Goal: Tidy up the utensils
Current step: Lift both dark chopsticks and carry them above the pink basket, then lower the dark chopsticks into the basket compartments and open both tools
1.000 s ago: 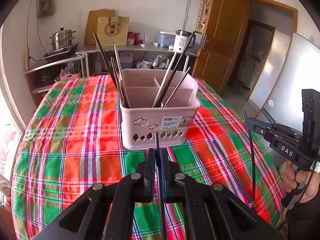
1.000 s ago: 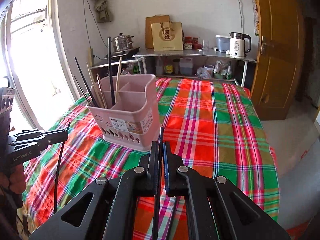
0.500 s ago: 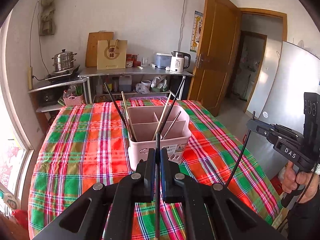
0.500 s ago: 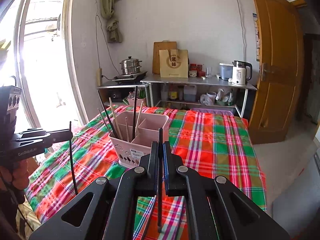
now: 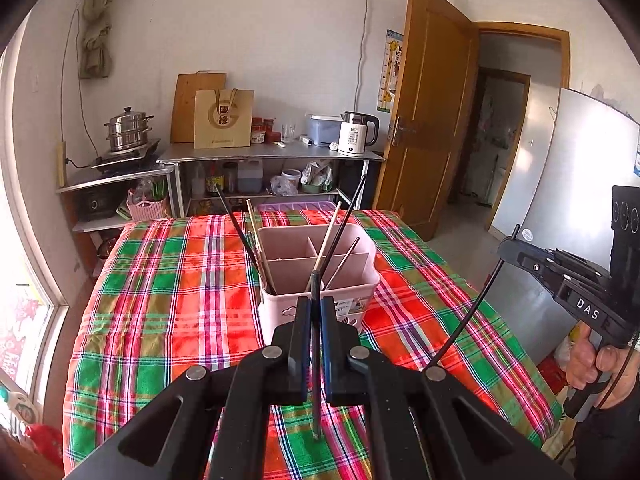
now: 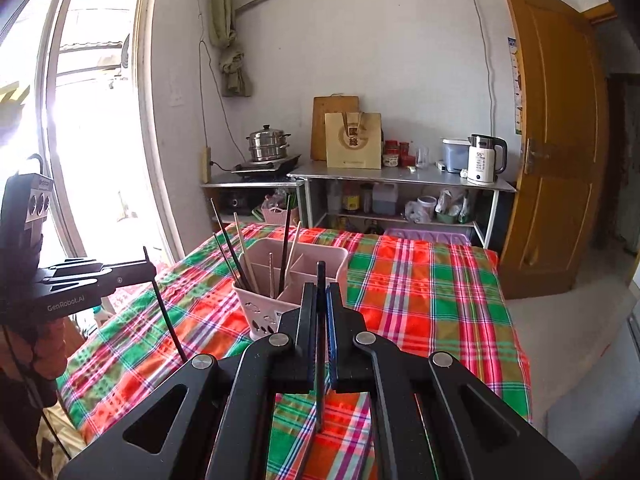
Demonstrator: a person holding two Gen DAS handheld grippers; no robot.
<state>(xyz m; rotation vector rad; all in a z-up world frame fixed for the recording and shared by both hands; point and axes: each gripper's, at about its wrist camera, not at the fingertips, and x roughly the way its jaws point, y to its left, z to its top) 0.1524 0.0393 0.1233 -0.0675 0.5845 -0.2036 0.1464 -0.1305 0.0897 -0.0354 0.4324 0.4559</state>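
Carrying thin black chopsticks: left gripper (image 5: pixel 315 320) clamped one (image 5: pixel 316 360), right gripper (image 6: pixel 319 312) another (image 6: pixel 320 344). Next: dropping into pink plastic divided caddy (image 5: pixel 320 292) ahead-below.

The gripper (image 5: pixel 315 312) hides the front of the pink basket (image 5: pixel 280 304). The label (image 5: pixel 348 306) is too small to read.

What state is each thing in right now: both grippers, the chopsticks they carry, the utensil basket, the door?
Left gripper: shut on a black chopstick.
Right gripper: shut on another black chopstick.
Pink utensil basket: upright on the plaid tablecloth, several chopsticks leaning in its compartments.
Wooden door: open.
Electric kettle: upright on the shelf, lid down.
Steamer pot: lidded, on the cooktop.
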